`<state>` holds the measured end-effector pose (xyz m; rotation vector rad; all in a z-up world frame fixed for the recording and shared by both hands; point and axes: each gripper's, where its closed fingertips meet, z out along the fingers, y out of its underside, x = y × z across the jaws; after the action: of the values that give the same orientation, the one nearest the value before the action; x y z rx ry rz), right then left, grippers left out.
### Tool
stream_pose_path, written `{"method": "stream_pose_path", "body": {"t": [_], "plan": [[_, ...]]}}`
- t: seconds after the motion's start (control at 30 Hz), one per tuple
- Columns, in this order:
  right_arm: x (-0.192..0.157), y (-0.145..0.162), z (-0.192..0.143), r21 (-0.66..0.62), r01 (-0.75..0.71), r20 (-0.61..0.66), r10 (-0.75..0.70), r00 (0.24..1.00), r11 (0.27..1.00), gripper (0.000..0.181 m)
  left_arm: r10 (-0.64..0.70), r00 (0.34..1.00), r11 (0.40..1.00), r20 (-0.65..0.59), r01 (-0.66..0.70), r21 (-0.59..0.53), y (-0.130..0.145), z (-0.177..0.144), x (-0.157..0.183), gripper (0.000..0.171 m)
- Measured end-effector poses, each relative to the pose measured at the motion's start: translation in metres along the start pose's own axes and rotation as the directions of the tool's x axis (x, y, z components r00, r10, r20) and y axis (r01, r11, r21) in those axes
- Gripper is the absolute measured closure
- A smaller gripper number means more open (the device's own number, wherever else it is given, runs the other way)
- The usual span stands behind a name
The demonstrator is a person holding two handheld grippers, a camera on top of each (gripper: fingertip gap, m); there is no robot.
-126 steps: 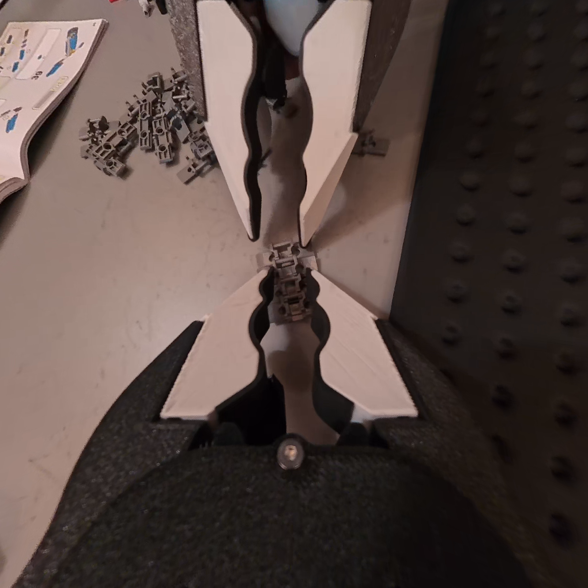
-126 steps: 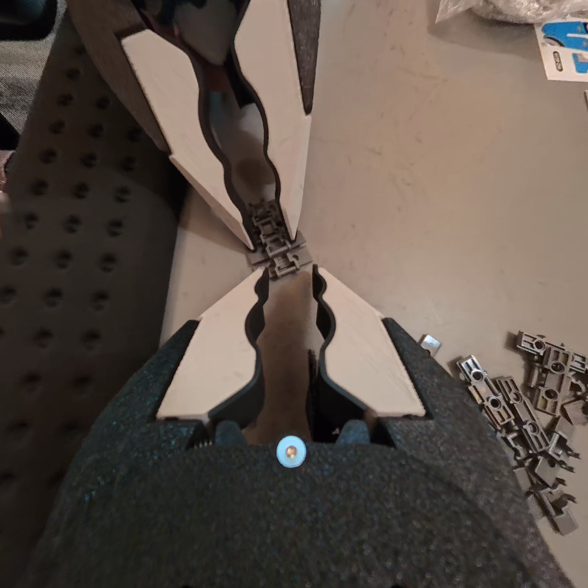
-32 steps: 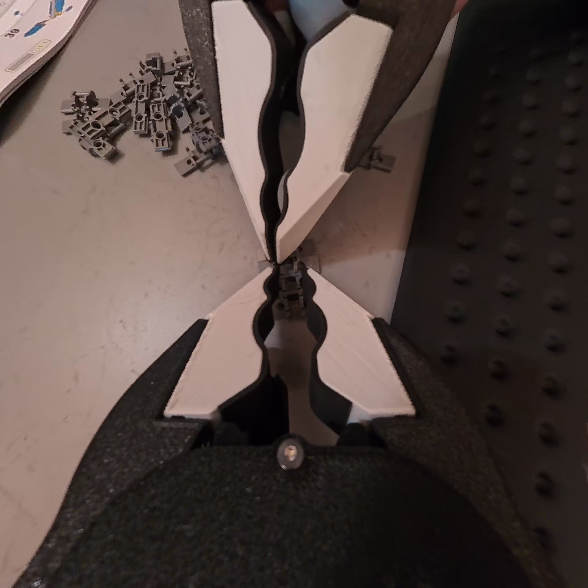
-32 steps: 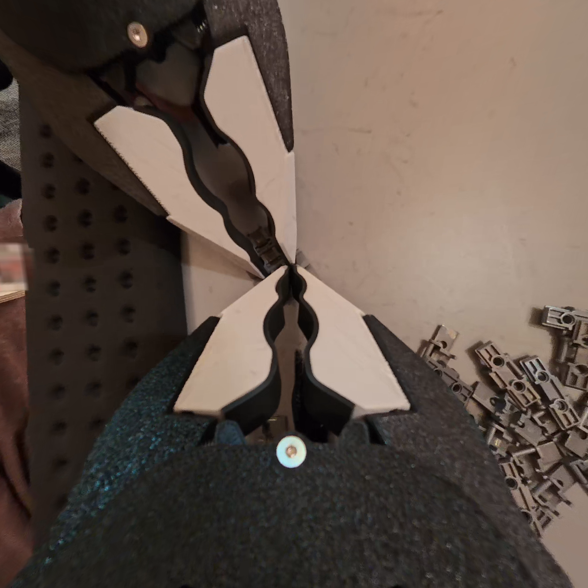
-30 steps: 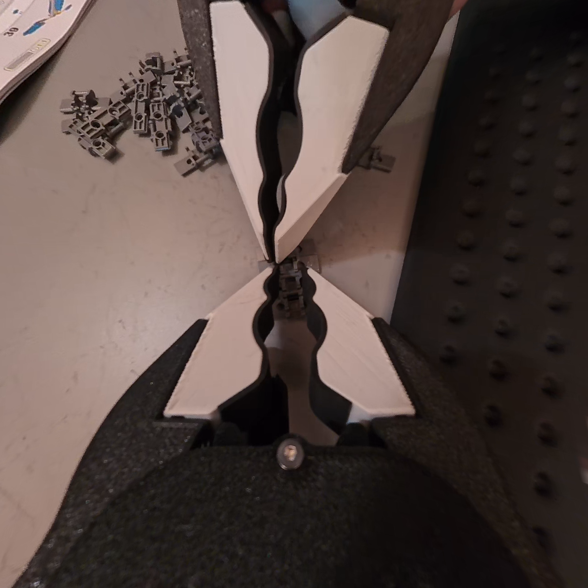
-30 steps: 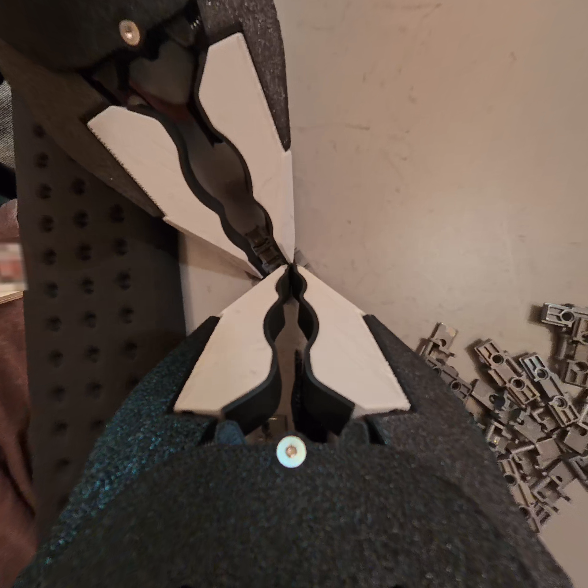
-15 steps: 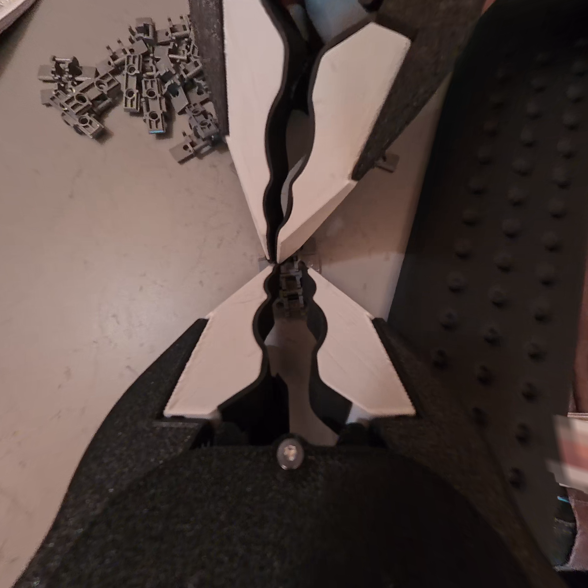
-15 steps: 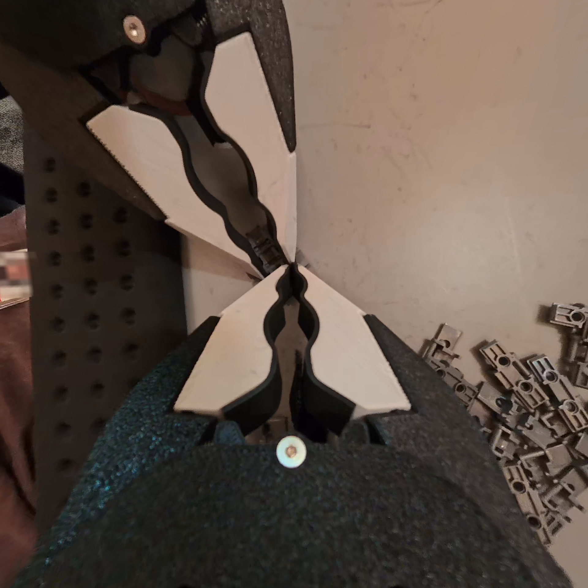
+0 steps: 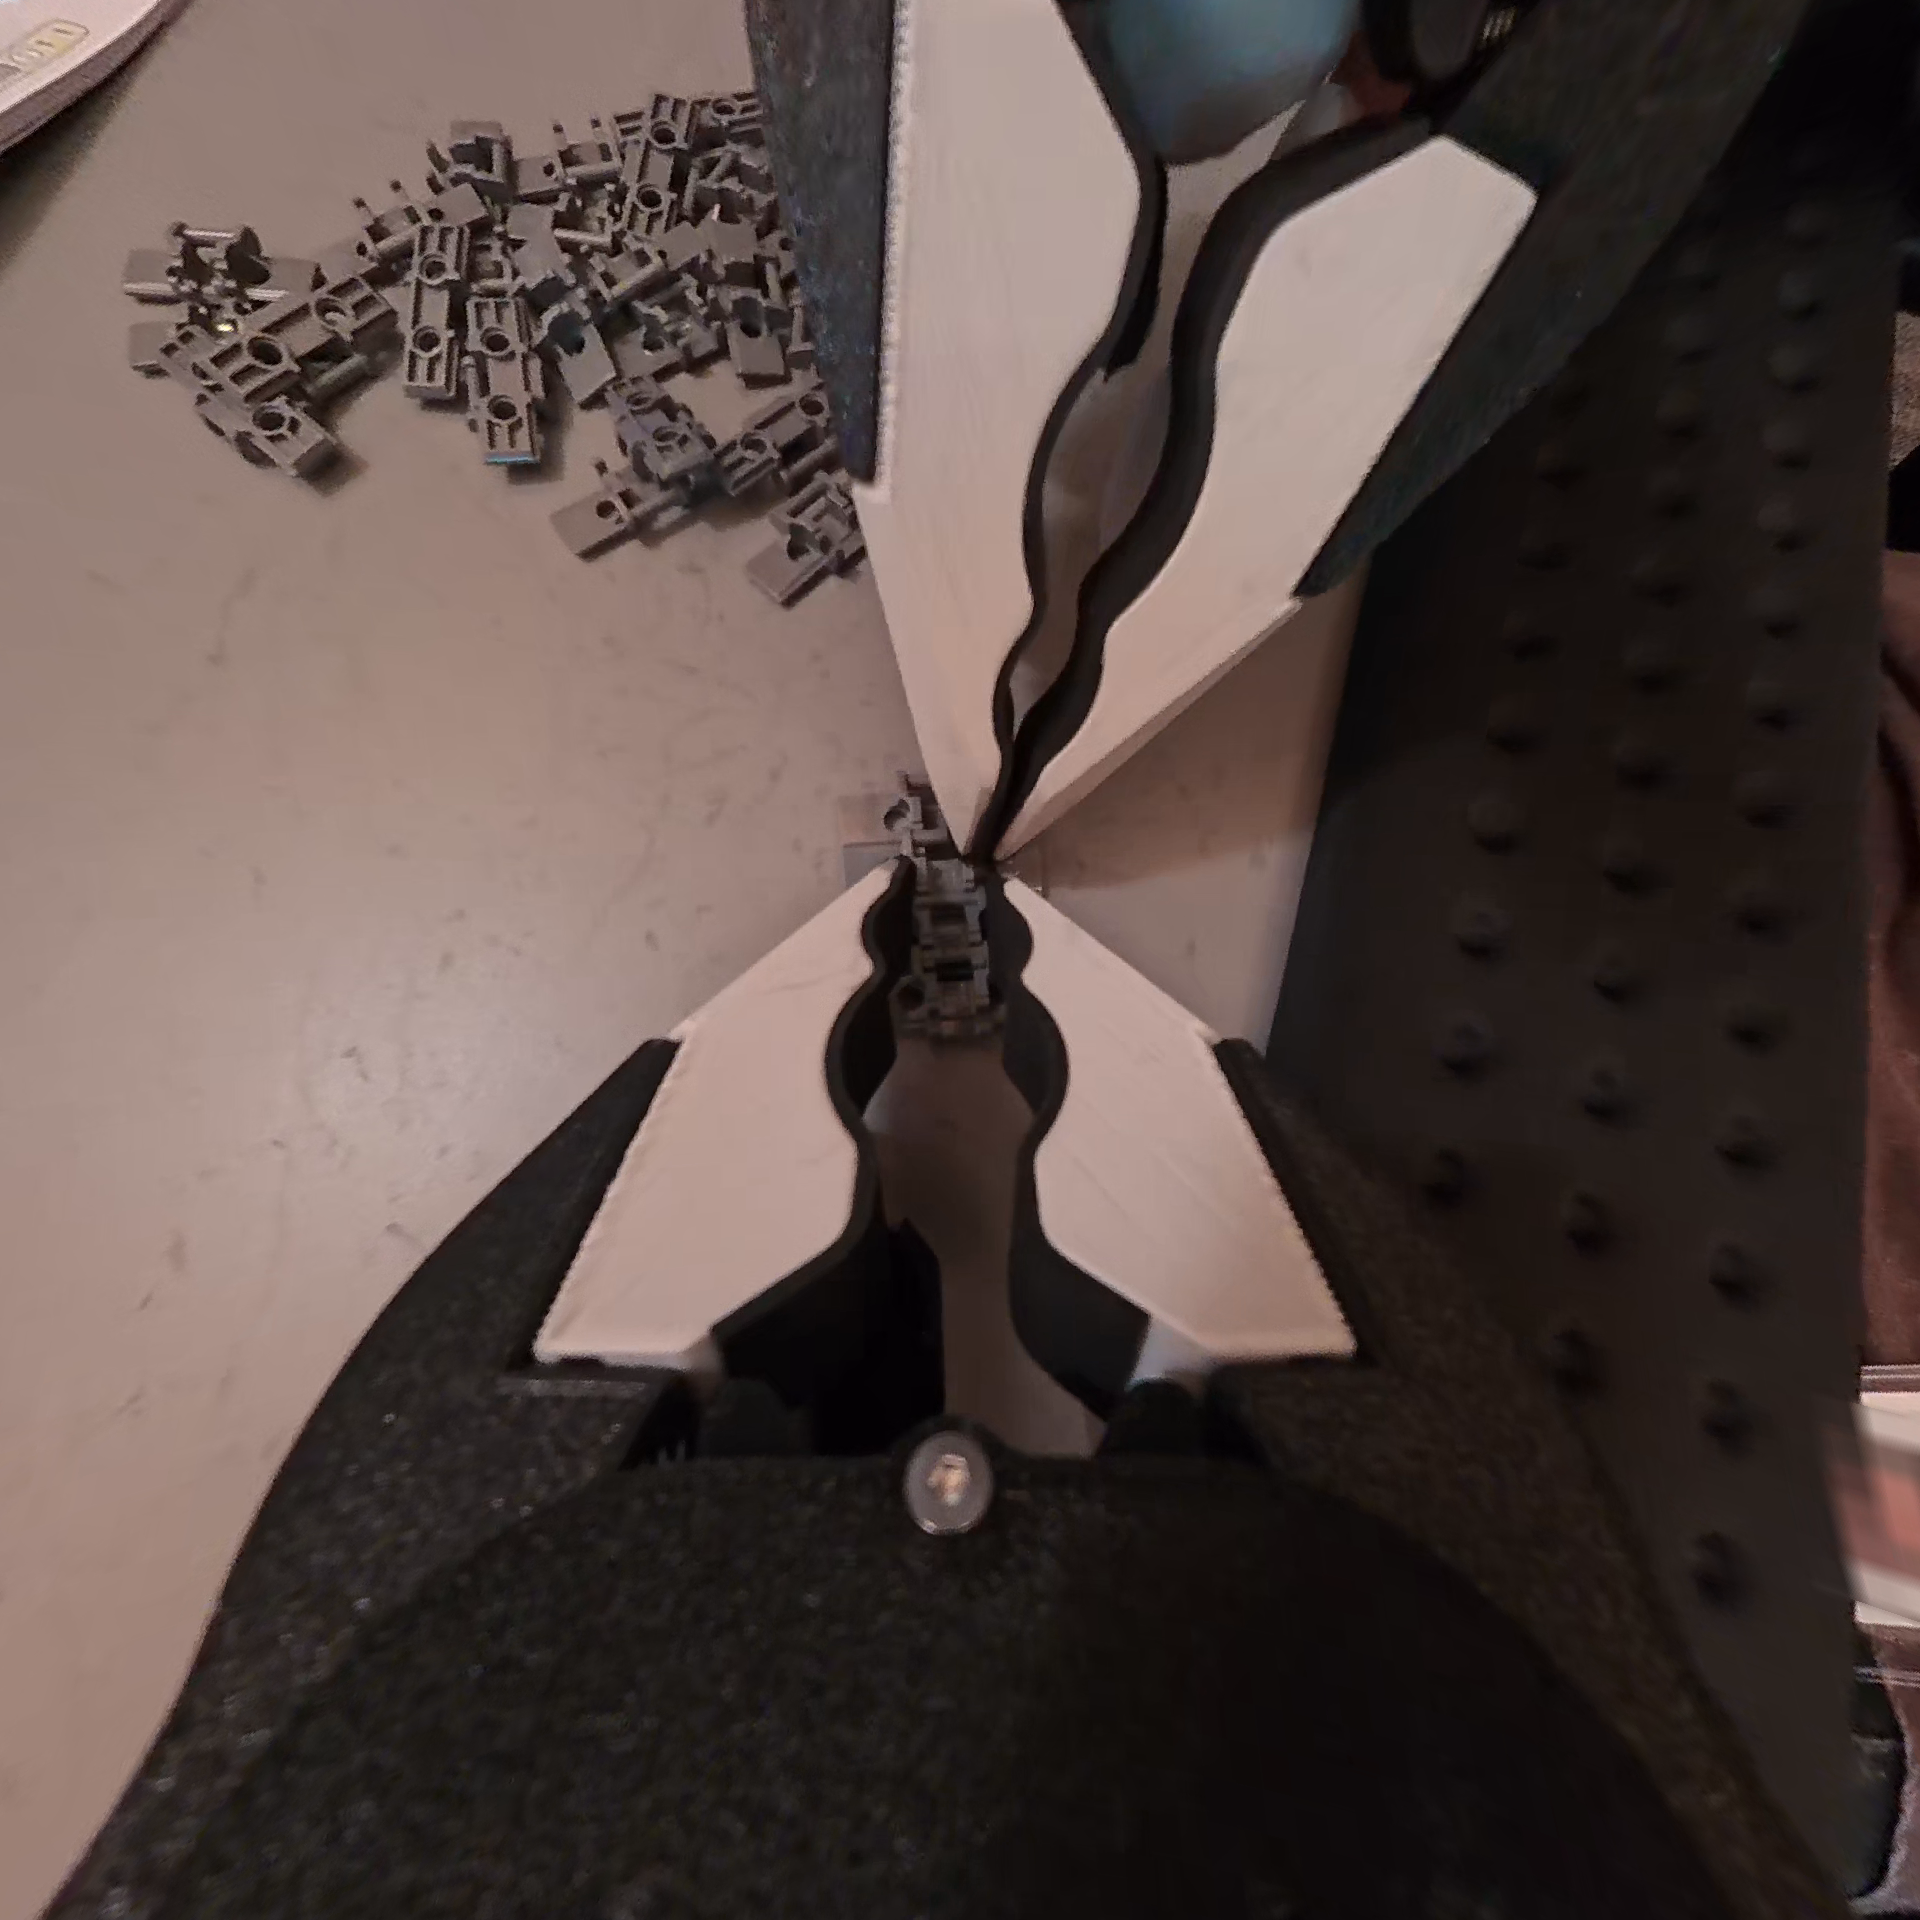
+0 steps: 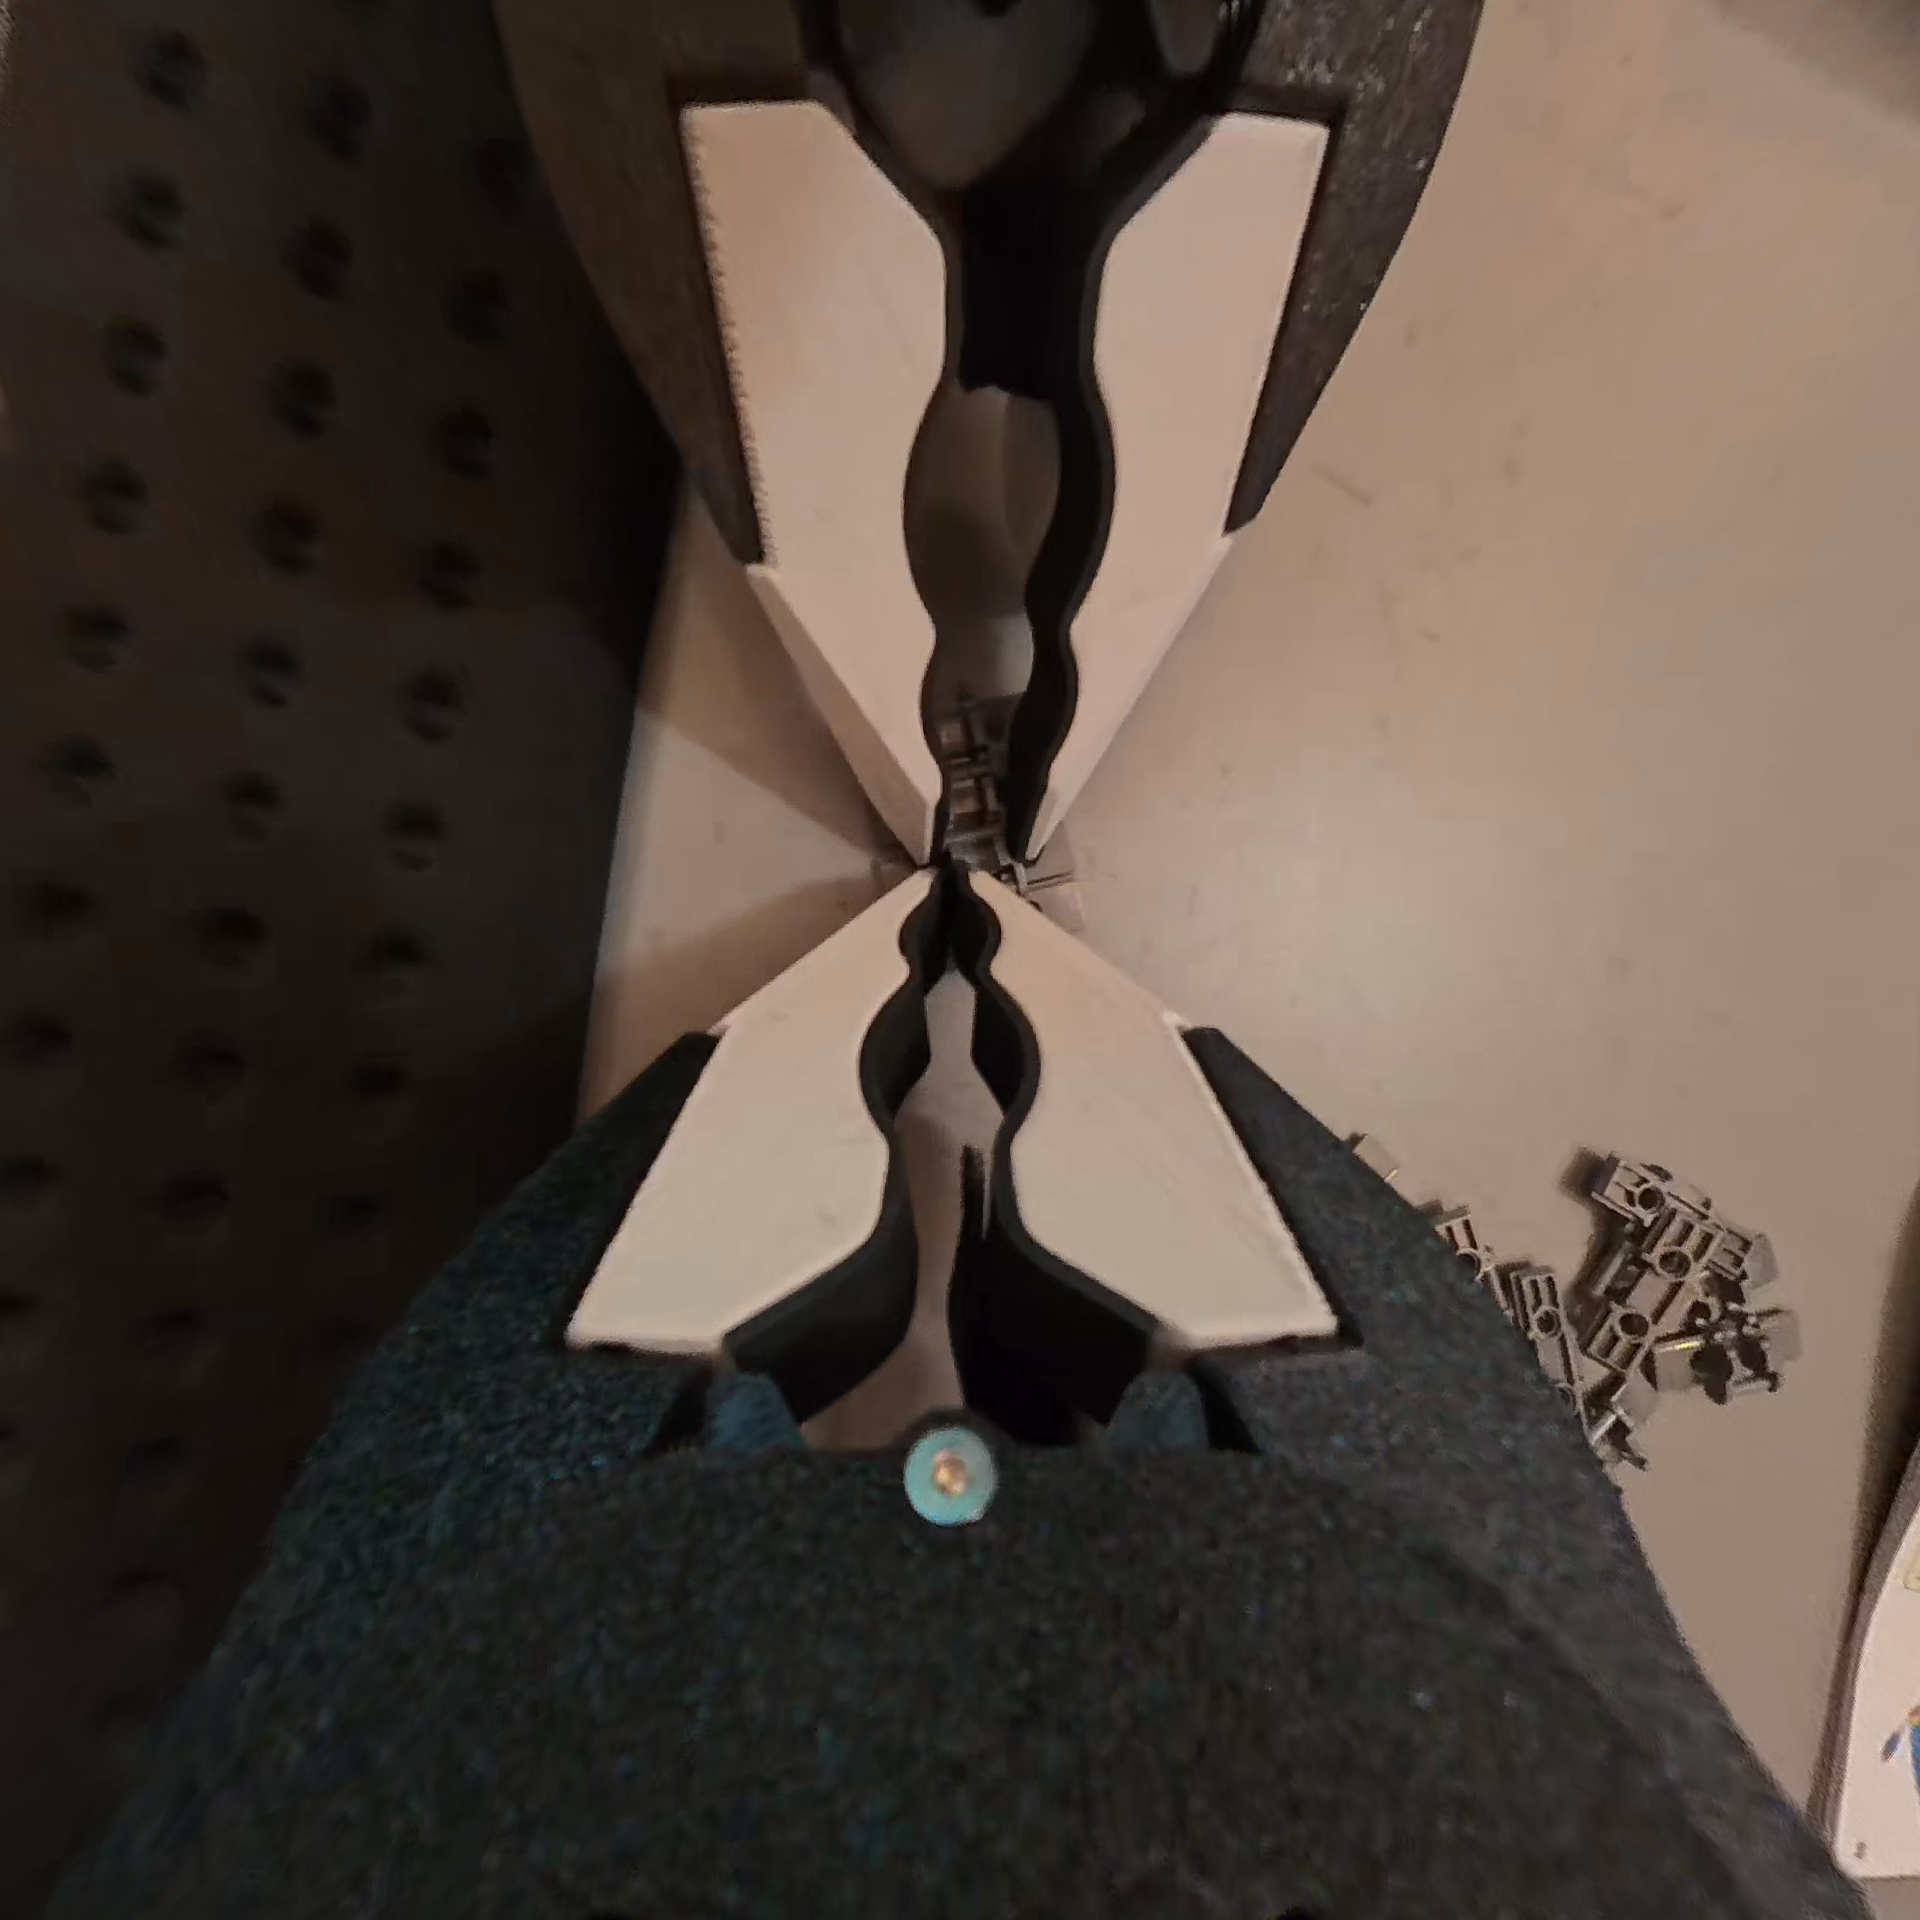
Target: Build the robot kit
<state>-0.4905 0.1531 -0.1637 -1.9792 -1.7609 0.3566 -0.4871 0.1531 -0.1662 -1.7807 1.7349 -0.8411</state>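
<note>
Left tongs (image 9: 943,883): clamped on a short chain of grey plastic links (image 9: 945,951).
Right tongs (image 10: 951,881): pinched on the chain's far end — tips meeting.
Nearby: heap of loose grey links (image 9: 499,301).

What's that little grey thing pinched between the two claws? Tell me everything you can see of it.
The grey chain looks like a short strip of small plastic links clipped end to end, with holes and tabs. It lies lengthwise between the left gripper's white fingers, which are shut on it. Its far end meets the right gripper, closed tip to tip against it. It is above the beige table.
</note>
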Motion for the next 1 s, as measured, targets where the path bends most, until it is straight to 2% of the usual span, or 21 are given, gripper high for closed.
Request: {"method": "stream_pose_path", "body": {"t": [0.1,0.23,0.37,0.47,0.5,0.53,0.6,0.73,0.87,1.0], "plan": [[0.0,0.001,0.0,0.009,-0.056,0.037,0.056,0.998,0.998,0.181,-0.007,1.0,1.0,-0.012,0.008,0.007,0.0,0.0,0.0,0.157],[-0.001,0.0,0.001,0.08,-0.192,0.185,0.174,0.967,0.978,0.181,-0.029,0.999,1.0,-0.032,0.029,0.009,0.0,0.0,0.0,0.158],[-0.001,-0.001,-0.001,0.066,-0.116,0.142,0.106,0.984,0.991,0.181,-0.019,0.999,1.0,-0.026,0.019,0.01,0.0,0.0,0.0,0.157],[0.008,-0.018,-0.019,0.163,-0.037,0.062,0.027,0.998,0.986,0.181,-0.02,1.0,1.0,-0.019,0.02,0.013,0.0,0.0,0.0,0.157],[0.011,-0.017,-0.021,0.152,-0.017,0.034,0.012,0.999,0.988,0.179,-0.02,1.0,1.0,-0.014,0.02,0.014,0.0,0.0,0.0,0.157],[0.011,-0.014,-0.019,0.133,0.0,0.015,-0.002,1.0,0.991,0.163,-0.02,1.0,1.0,-0.006,0.02,0.014,0.0,0.0,0.0,0.157],[0.007,-0.002,-0.011,0.098,0.008,0.016,-0.01,1.0,0.995,0.15,-0.004,1.0,1.0,0.015,0.004,0.014,0.0,0.0,-0.001,0.157],[0.006,0.009,0.001,0.143,-0.065,0.089,0.053,0.995,0.988,0.149,0.026,0.999,1.0,0.043,-0.026,0.014,0.0,0.0,-0.001,0.158],[0.016,0.01,-0.005,0.188,-0.084,0.119,0.062,0.991,0.979,0.153,-0.005,1.0,1.0,0.015,0.005,0.016,-0.001,0.0,0.0,0.158],[0.018,0.008,-0.016,0.226,-0.234,0.207,0.188,0.96,0.946,0.151,-0.014,1.0,1.0,0.017,0.014,0.018,-0.001,-0.001,0.0,0.158]]}}
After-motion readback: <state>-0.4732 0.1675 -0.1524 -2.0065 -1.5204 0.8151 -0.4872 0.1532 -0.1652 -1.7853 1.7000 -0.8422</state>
